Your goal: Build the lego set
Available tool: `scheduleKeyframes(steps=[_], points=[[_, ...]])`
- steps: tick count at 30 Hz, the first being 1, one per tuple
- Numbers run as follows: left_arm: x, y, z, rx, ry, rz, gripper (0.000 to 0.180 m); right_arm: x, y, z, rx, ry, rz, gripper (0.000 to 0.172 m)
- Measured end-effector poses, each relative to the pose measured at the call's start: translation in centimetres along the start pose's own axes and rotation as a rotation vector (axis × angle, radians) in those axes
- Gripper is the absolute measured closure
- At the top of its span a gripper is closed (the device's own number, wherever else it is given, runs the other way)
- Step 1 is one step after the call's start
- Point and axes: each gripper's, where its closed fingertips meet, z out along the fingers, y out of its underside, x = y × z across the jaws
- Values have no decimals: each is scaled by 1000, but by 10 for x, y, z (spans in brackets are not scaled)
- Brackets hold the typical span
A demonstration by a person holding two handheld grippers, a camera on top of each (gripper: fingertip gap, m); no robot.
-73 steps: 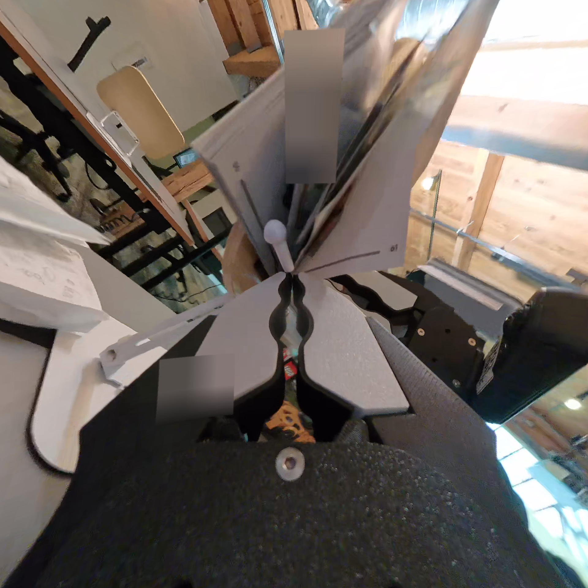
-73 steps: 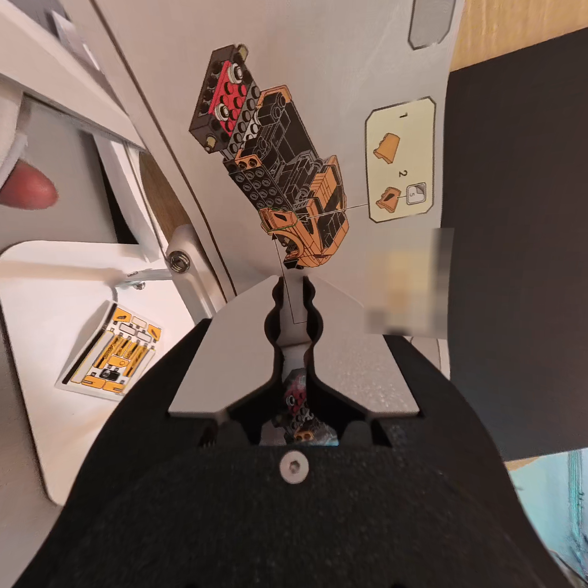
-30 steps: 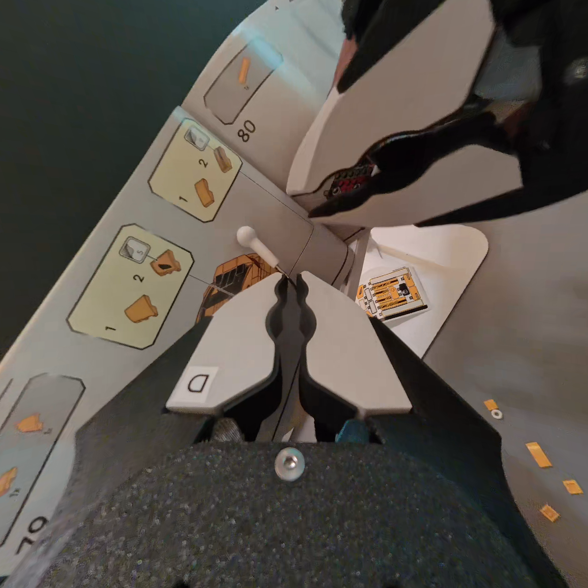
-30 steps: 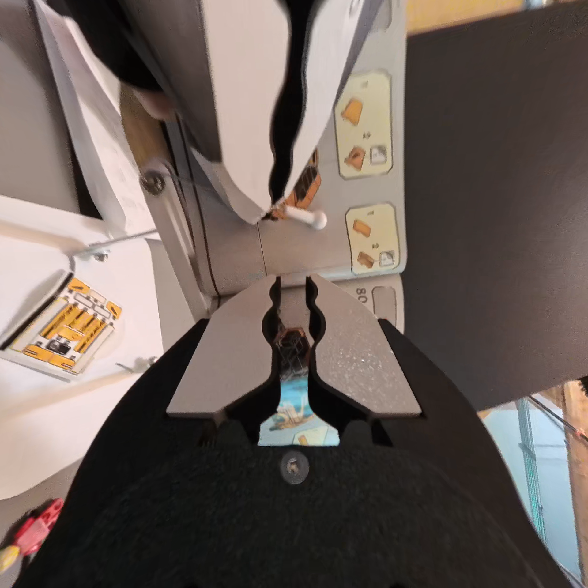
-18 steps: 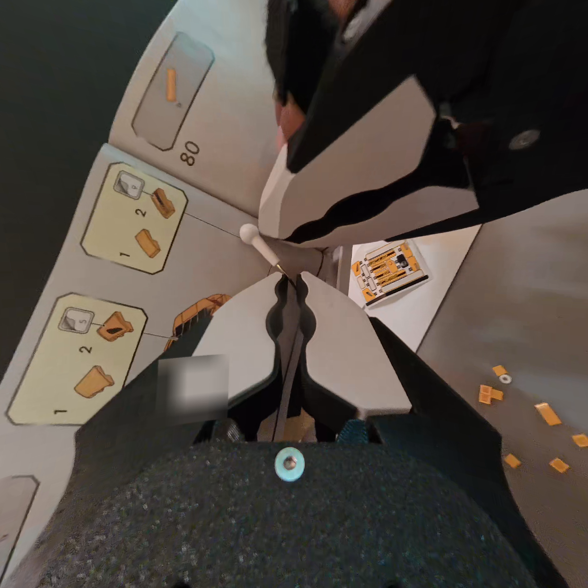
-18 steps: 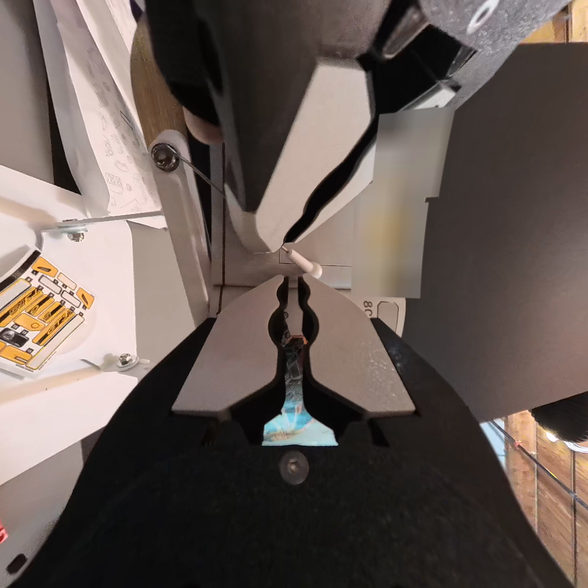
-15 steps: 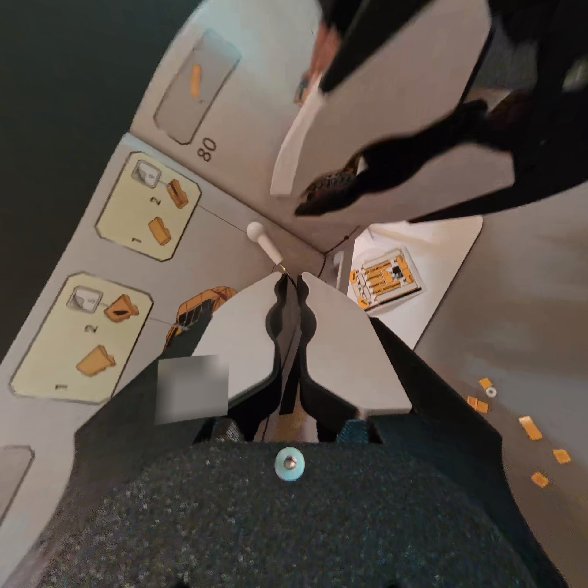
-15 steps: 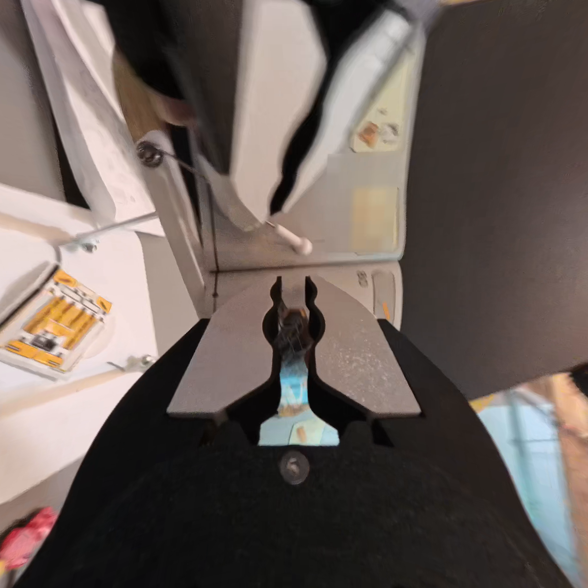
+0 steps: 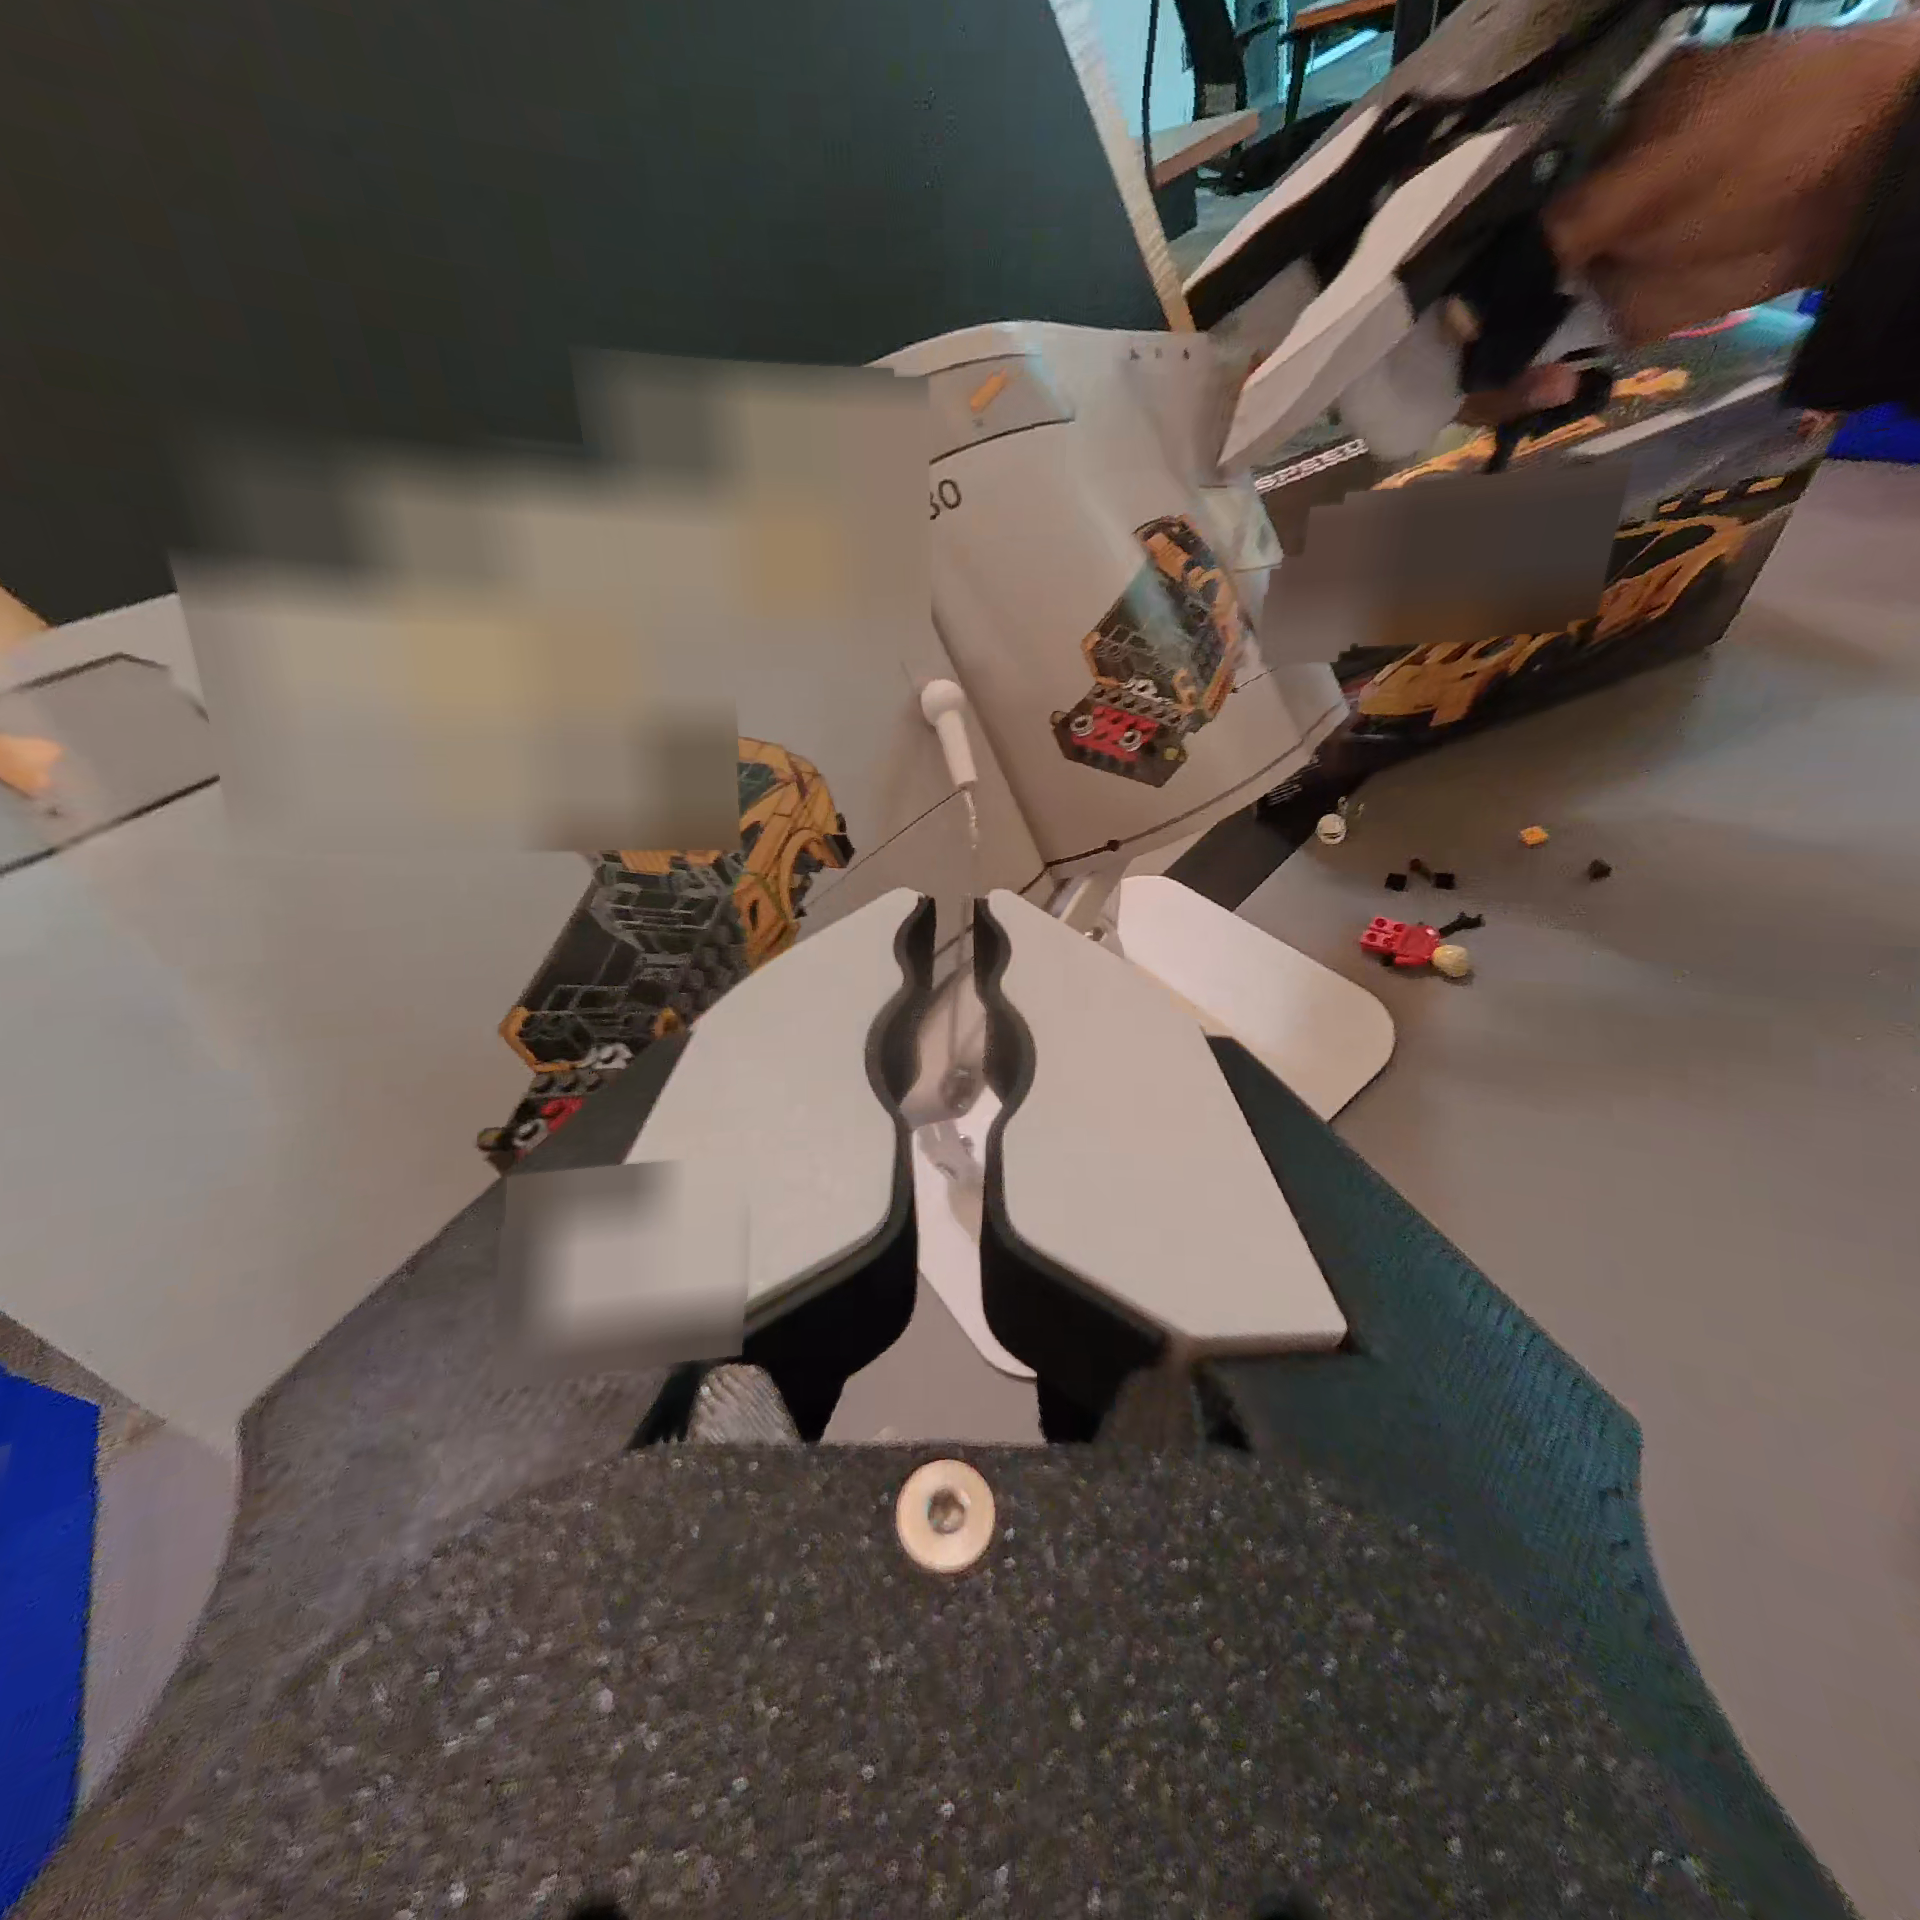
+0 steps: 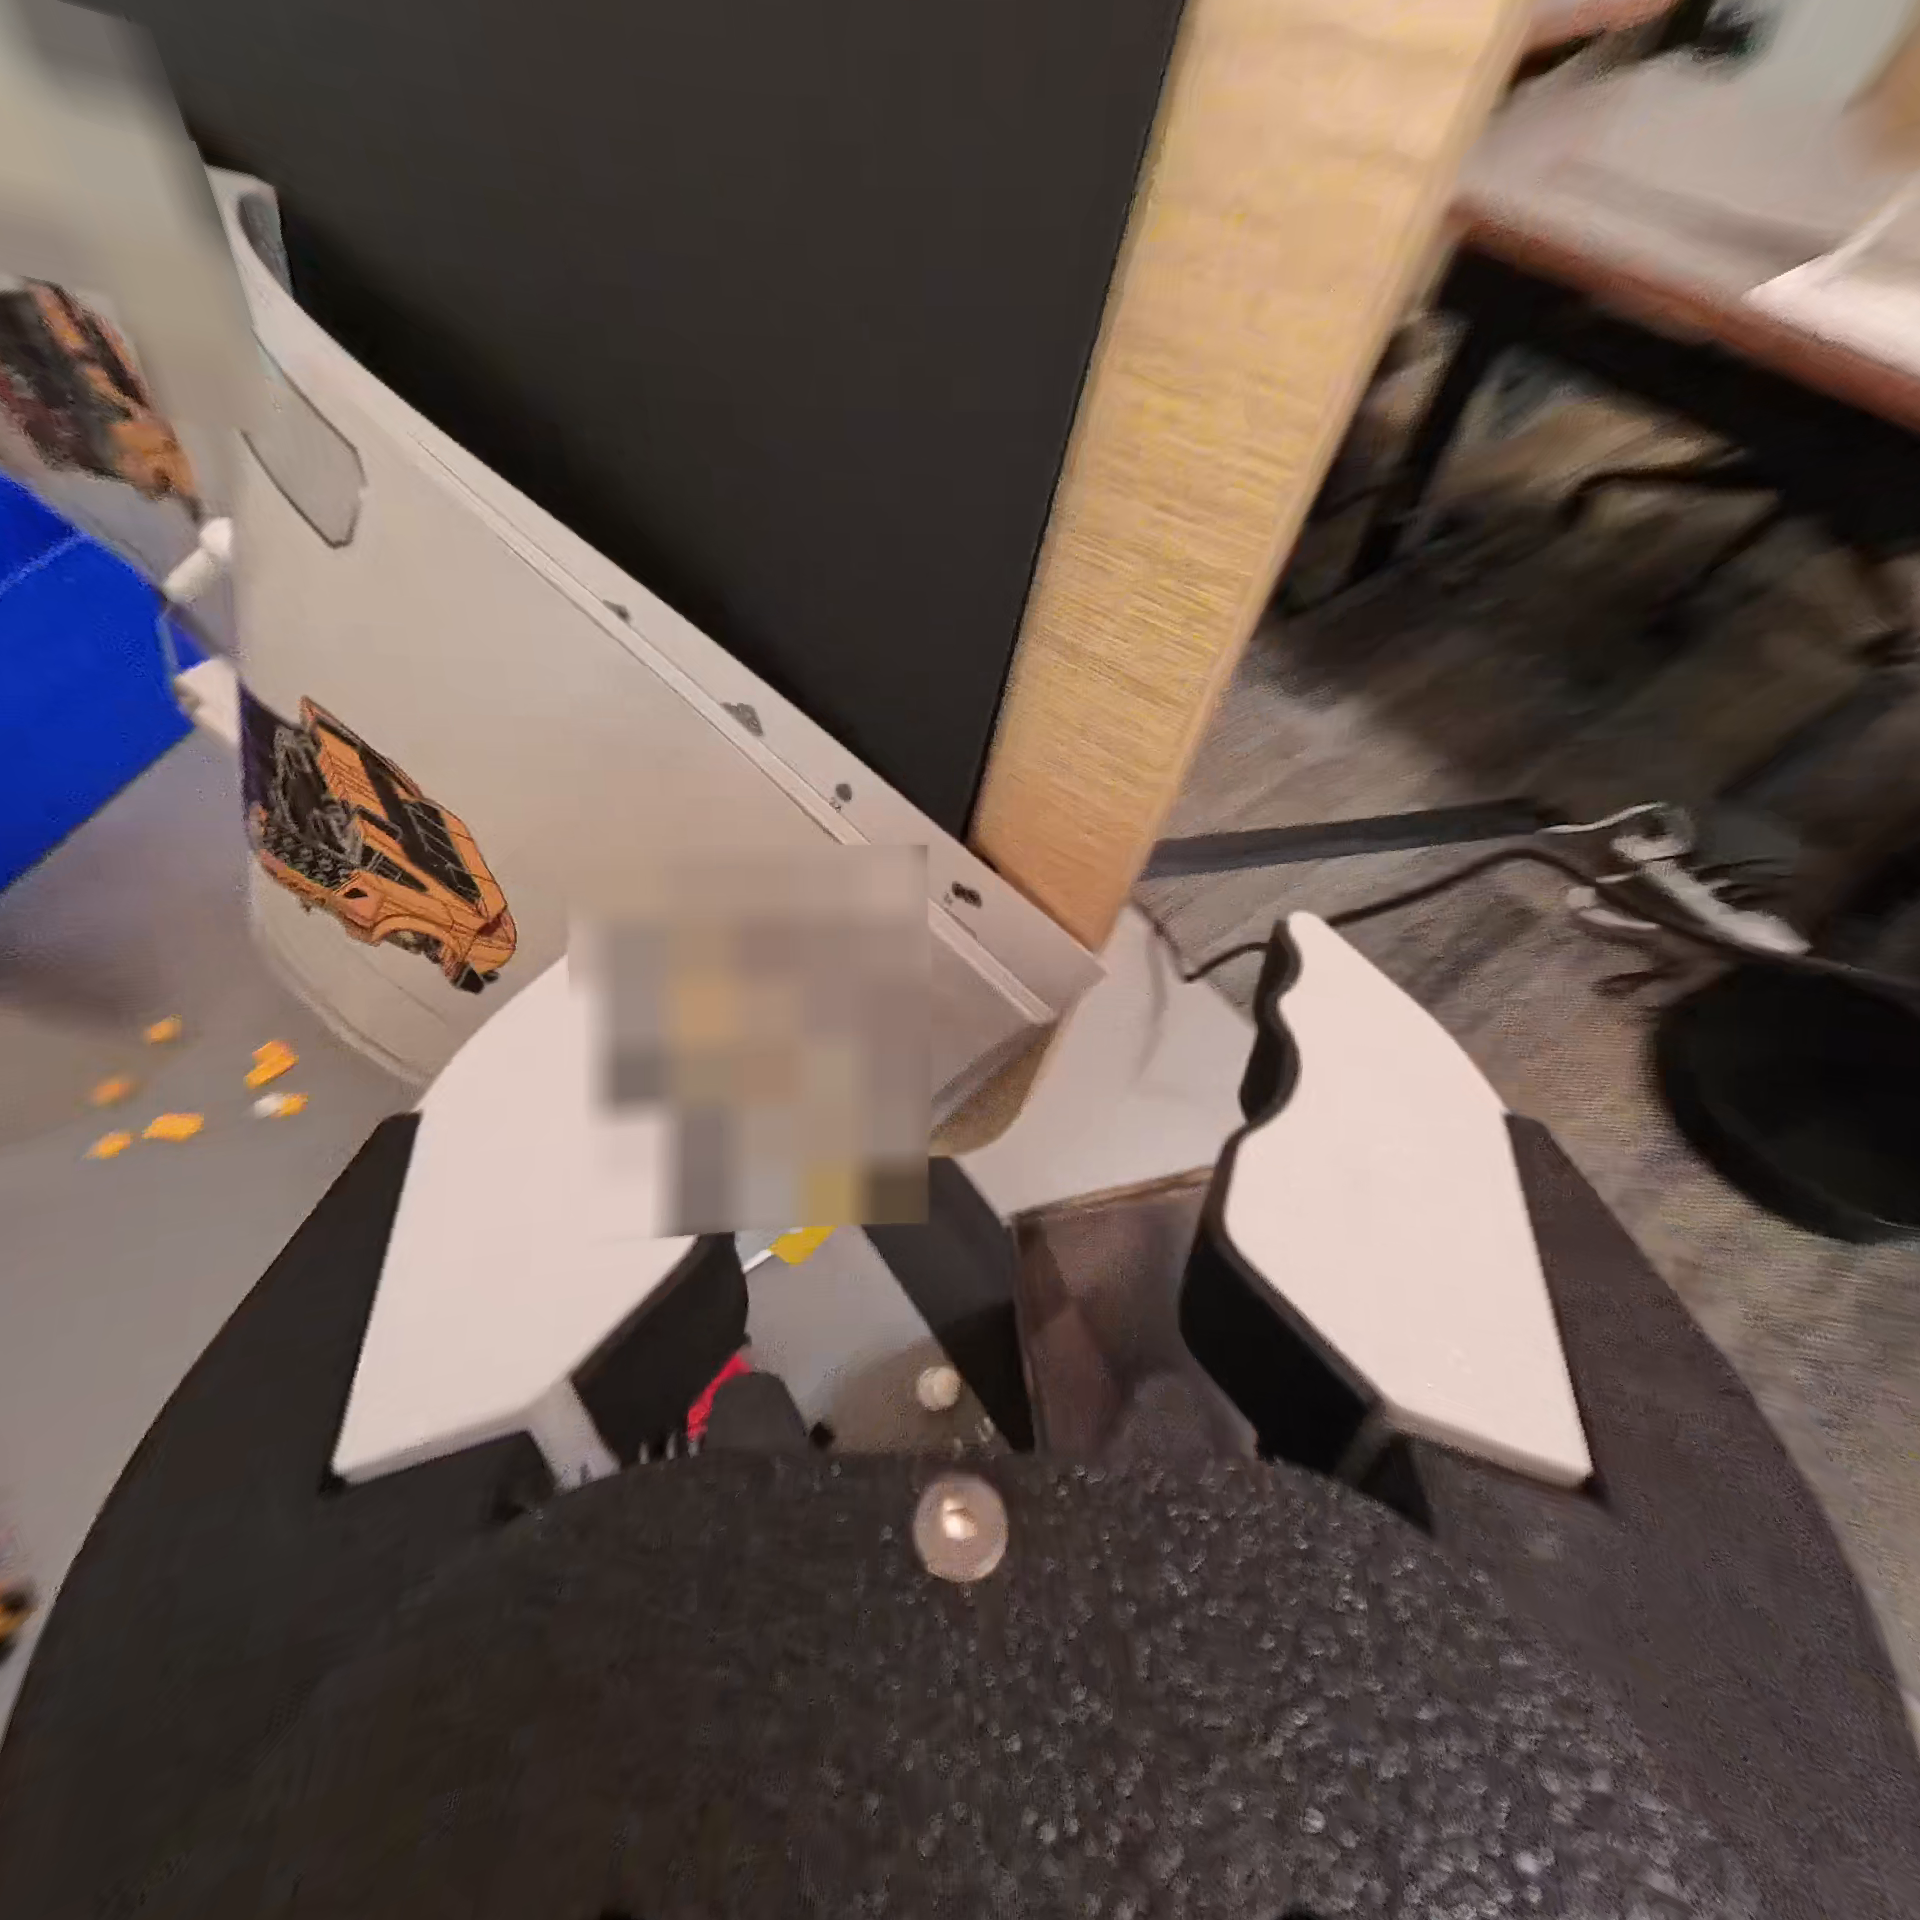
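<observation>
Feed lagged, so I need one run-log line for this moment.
left tool: nearly shut on thin wire stick | right tool: open, at booklet corner | loose bricks on table

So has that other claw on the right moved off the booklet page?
Yes. The right claw, earlier clamped on the booklet page near its fold, now hangs open beyond the page's upper right edge, above the toy box.

Toy-car box (image 9: 1538,623), loose bricks (image 9: 1408,940).
</observation>
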Motion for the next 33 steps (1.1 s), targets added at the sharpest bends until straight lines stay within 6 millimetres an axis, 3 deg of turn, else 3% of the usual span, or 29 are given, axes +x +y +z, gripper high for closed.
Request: scheduleKeyframes(steps=[1,4,7,11,13,17,21,23,27,29,33], points=[[5,0,-1,6,9,-8,173,-2,2,8,-24,-65,12,67],[16,4,1,-10,35,-16,173,-9,2,15,-24,-182,43,104],[23,10,1,-27,44,11,173,-18,6,-3,13,-248,122,125],[31,13,8,-37,73,17,173,-47,23,-32,31,-172,27,139],[35,12,14,-34,81,22,173,-57,25,-41,53,-107,-10,141],[49,8,33,-44,129,-18,171,-55,22,-46,54,16,-1,135],[63,23,50,-115,162,-86,170,-61,23,-72,153,93,123,126],[69,30,59,-133,190,-136,168,-75,43,-76,175,83,224,121],[79,27,77,-118,247,-243,167,-112,91,-45,155,-24,402,108],[84,23,83,-115,270,-281,168,-118,89,-34,231,-75,468,109],[92,11,90,-89,297,-297,171,-94,68,-47,320,-43,525,149]])
